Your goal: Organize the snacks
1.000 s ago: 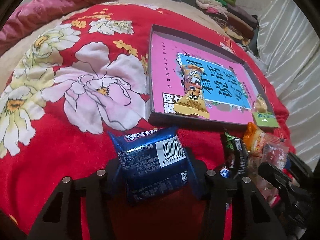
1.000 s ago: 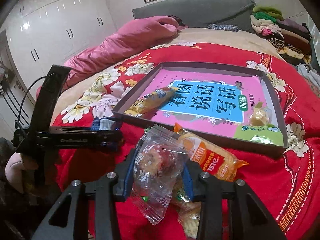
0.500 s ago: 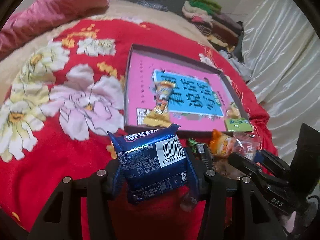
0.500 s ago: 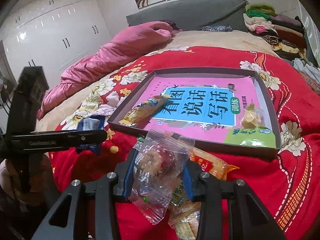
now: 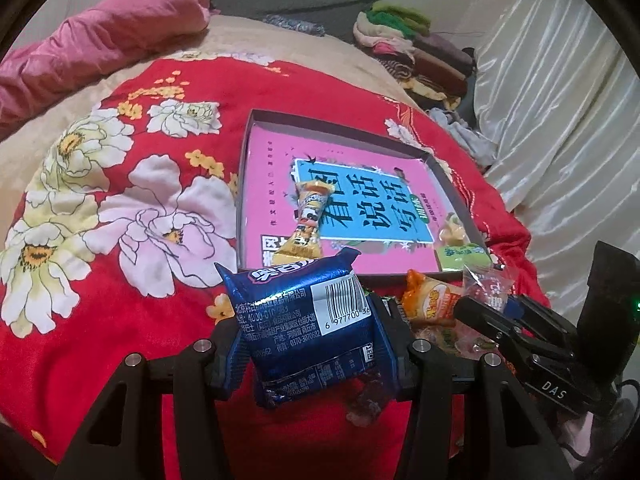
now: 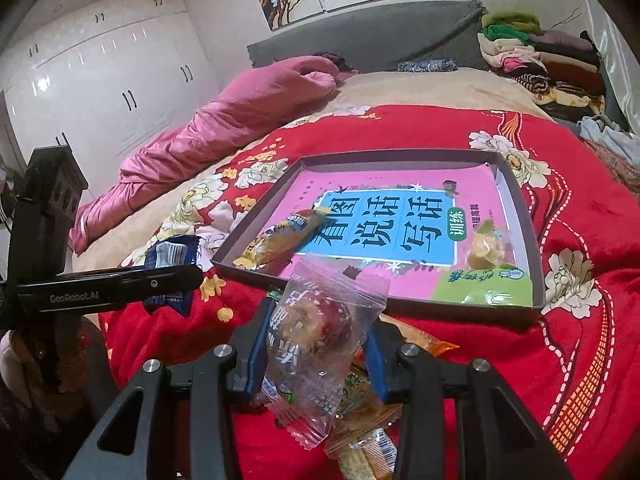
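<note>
Bedroom; red flowered blanket [image 5: 120,280] spread over a bed, white wardrobe doors [image 6: 100,80] at upper left of the right wrist view, pale curtain [image 5: 560,120] at right of the left wrist view.

Left gripper [image 5: 306,332]: jaws pinching a blue snack packet [image 5: 304,320], held off the blanket at lower centre of its frame, barcode side facing the camera. In the right wrist view the same gripper shows side-on at left, the blue packet poking out above and below its fingers.

Right gripper [image 6: 316,344]: jaws pinching a clear wrapper [image 6: 320,328] with a reddish-brown snack inside, lower centre of its frame. In the left wrist view this gripper sits at lower right, the clear wrapper just above its tips.

Just beneath and beside the right gripper: a small heap of loose snacks on the blanket, among them an orange packet [image 5: 430,306].

Beyond both grippers, mid-frame: a shallow dark-walled tray [image 6: 536,256] lying flat on the blanket. A pink book [image 6: 360,192] with a blue title panel covers its floor. On the book lie a long yellow-orange wrapped snack [image 6: 282,236] toward the tray's left near corner and a small pale yellow sweet [image 6: 486,246] toward its right near corner.

Far side of the bed: a bunched pink quilt [image 6: 240,120] at left, a grey headboard [image 6: 360,36] behind, a pile of folded clothes [image 6: 540,56] at upper right.
</note>
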